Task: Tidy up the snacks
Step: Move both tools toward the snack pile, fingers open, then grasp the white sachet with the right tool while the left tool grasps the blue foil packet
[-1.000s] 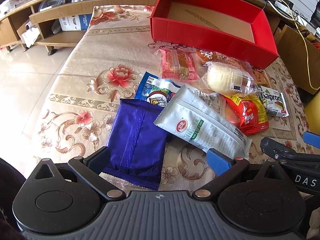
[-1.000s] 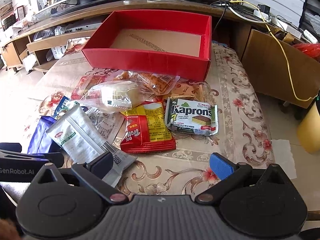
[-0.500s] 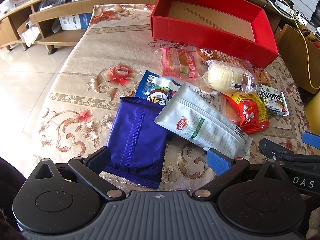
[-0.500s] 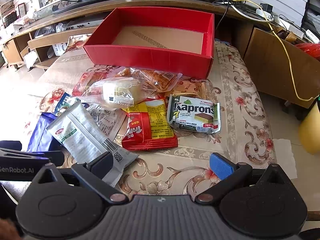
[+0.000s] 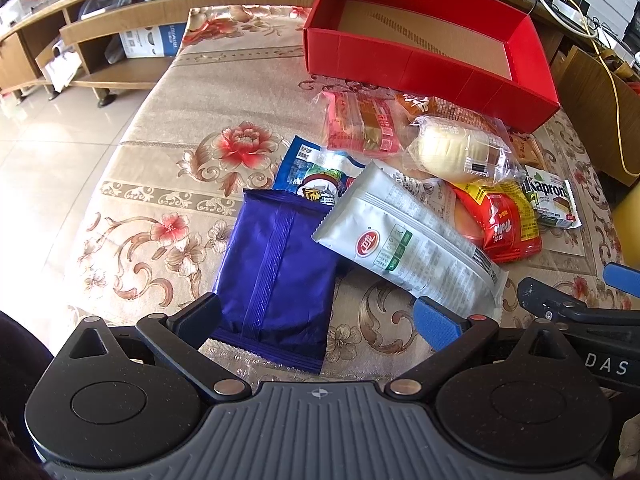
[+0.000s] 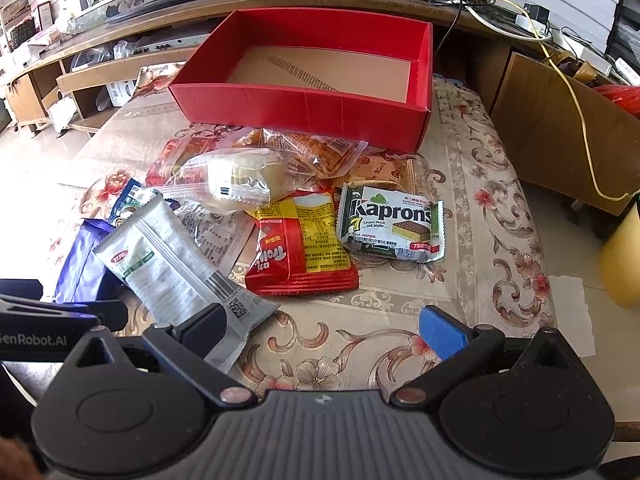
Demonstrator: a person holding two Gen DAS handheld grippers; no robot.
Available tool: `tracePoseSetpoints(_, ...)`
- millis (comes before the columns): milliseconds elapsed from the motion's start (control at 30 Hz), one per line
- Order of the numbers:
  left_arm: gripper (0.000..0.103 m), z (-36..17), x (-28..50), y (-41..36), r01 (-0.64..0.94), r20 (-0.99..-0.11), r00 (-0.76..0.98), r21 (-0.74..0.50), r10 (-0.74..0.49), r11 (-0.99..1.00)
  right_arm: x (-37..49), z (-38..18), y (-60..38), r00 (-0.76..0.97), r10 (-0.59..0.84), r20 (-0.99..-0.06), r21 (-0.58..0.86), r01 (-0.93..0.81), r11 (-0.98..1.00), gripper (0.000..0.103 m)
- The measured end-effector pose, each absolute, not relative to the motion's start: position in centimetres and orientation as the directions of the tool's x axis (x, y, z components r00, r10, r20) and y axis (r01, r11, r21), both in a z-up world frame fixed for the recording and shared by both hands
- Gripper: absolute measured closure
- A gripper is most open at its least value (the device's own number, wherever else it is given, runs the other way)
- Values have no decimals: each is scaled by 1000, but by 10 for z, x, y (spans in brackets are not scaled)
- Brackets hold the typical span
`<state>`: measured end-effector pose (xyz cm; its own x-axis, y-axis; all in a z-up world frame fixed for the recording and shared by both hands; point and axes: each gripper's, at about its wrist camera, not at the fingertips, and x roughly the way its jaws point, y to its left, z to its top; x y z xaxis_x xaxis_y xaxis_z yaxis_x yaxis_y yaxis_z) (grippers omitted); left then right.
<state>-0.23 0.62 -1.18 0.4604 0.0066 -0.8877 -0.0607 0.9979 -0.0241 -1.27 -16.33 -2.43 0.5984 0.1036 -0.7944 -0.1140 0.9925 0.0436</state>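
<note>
Both tongs spread apart, gripping nothing: left gripper (image 5: pixel 316 314) low over near edge of table (image 5: pixel 168 160), purple packet (image 5: pixel 276 276) between its fingers; right gripper (image 6: pixel 324 326) beside it, silver packet (image 6: pixel 172 264) by its left finger. Snack heap mid-table: bun in clear wrap (image 6: pixel 236 180), red-yellow packet (image 6: pixel 300 240), Kaprons wafer (image 6: pixel 390 222) toward right edge. Red box (image 6: pixel 304 108) at far edge, no snacks inside.
</note>
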Motion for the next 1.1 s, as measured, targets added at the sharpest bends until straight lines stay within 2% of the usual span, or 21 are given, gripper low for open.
tracePoseSetpoints(467,1,-15,-2,13,-79,-895,446,-27,11,996,-6,-27,-155,574,143,-806,60,-161,985,6)
tracePoseSetpoints(1100,2,-17,3,54,-157,-905,425,-52,20,986,31,-31,-102,439,338,-833,54,-542,839,22)
